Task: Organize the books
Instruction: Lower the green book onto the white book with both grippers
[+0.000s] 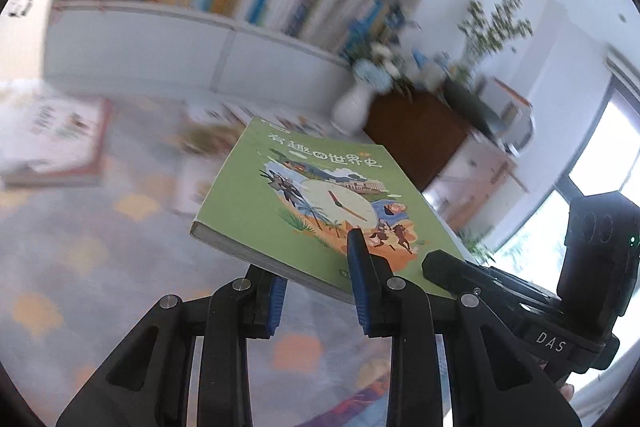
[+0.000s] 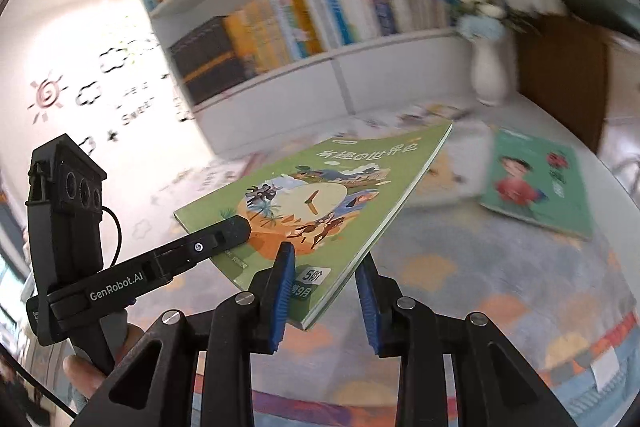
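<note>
Paperback, green (image 1: 304, 199), thin, glossy cover with a clock illustration and Chinese title, held off the floor and tilted, gripped at its near edge by both tools. Left gripper (image 1: 320, 291): black plastic arms, ribbed blue fingers (image 1: 360, 283) clenched on the near edge, one pad on the cover, the other under the book. Right gripper (image 2: 326, 295): same build, blue fingers (image 2: 285, 291) clamped on the near right corner of the same book, cover slightly bowed. In the right wrist view the left tool's black tip lies on the cover's left part; a hand (image 2: 86, 367) holds that handle at lower left. Below: soft grey mat (image 2: 500, 275) with pale orange blotches. A second flat green book (image 2: 536, 183), with a red-clad figure on the cover, lies on the mat at right, well apart. More flat books far back, blurred. White bookshelf (image 2: 360, 47) at the far side, cubbies packed with upright spines. White ceramic vase (image 2: 490, 75) with pale flowers stands just right of the shelf, beside a dark brown wooden cabinet (image 2: 560, 75).
</note>
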Motion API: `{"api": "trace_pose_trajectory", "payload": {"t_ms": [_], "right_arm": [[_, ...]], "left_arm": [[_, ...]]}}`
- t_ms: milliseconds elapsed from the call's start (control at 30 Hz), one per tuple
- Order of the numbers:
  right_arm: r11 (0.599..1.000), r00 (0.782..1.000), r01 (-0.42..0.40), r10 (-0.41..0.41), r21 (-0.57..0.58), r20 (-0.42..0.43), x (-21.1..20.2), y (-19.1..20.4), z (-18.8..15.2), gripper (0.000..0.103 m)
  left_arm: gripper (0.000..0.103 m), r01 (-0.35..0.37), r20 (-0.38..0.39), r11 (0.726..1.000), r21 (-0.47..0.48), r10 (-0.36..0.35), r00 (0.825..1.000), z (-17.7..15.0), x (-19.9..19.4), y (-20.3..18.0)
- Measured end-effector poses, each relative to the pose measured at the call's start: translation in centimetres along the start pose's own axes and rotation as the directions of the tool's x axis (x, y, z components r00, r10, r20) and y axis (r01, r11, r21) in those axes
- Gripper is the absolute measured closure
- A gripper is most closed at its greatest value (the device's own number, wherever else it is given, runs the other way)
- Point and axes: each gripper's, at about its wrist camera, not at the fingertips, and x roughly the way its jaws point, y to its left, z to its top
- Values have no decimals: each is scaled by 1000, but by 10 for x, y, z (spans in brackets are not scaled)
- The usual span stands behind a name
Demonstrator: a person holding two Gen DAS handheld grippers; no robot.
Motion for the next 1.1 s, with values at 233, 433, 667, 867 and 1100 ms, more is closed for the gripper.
{"api": "trace_pose_trajectory", "payload": {"t_ms": [233,433,667,867,1100], "right_arm": [[978,982,-187,185,-92,-36,73,89,64,74],[932,946,-323,315,-164,-77,167,140,105,74],[900,906,-411,386,-144,-175,285,150,126,70],[909,897,-405,372,-103,-240,353,136,112,69],[913,870,-408,395,17,-295,385,107,100,68]], "left_arm": [[77,-142,127,985,-102,154,980,54,-60,81],[77,-278,200,940,-199,316,927,90,-67,157],[77,-382,183,889,-252,431,884,101,-24,230],[74,-373,85,878,-302,414,906,83,13,274],[75,-290,-5,878,-381,312,950,74,25,285]]}}
